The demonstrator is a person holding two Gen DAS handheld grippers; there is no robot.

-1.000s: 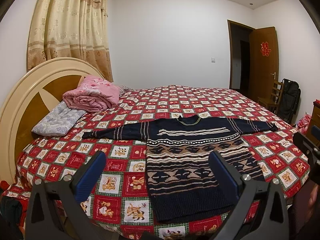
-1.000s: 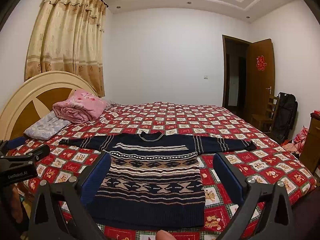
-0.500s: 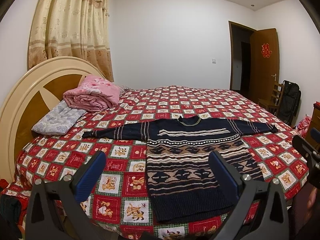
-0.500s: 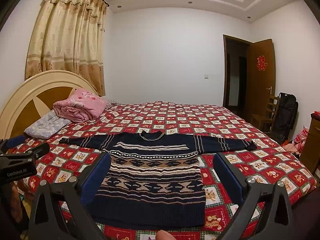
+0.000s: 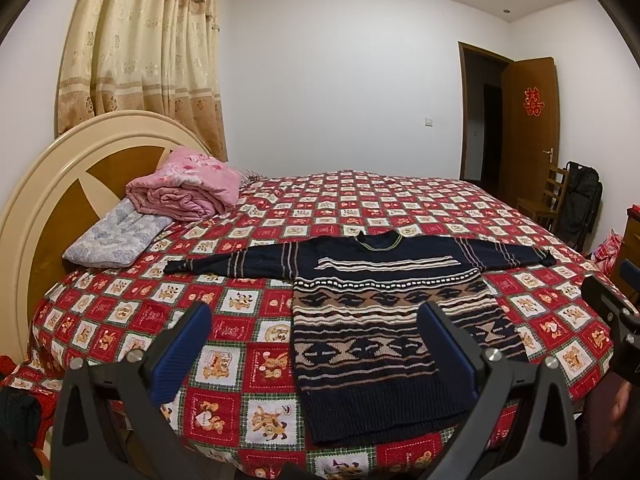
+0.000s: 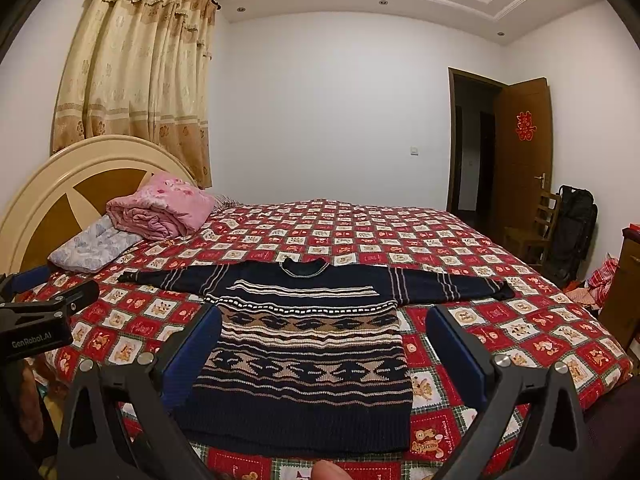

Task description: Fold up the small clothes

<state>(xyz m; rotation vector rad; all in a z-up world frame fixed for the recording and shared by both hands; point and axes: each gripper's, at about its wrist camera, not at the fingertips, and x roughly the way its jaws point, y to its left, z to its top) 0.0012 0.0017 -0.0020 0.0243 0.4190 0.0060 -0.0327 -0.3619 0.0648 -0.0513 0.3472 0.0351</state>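
The sweater (image 6: 304, 344) lies flat on the bed (image 6: 500, 320), sleeves stretched out sideways, hem nearest both spread, empty tools: the right tool (image 6: 324, 344) faces its body squarely, while the left tool (image 5: 316, 344) sits off toward its left sleeve.

navy, tan-patterned sweater (image 5: 384, 320); red checked bedspread (image 5: 360, 200)
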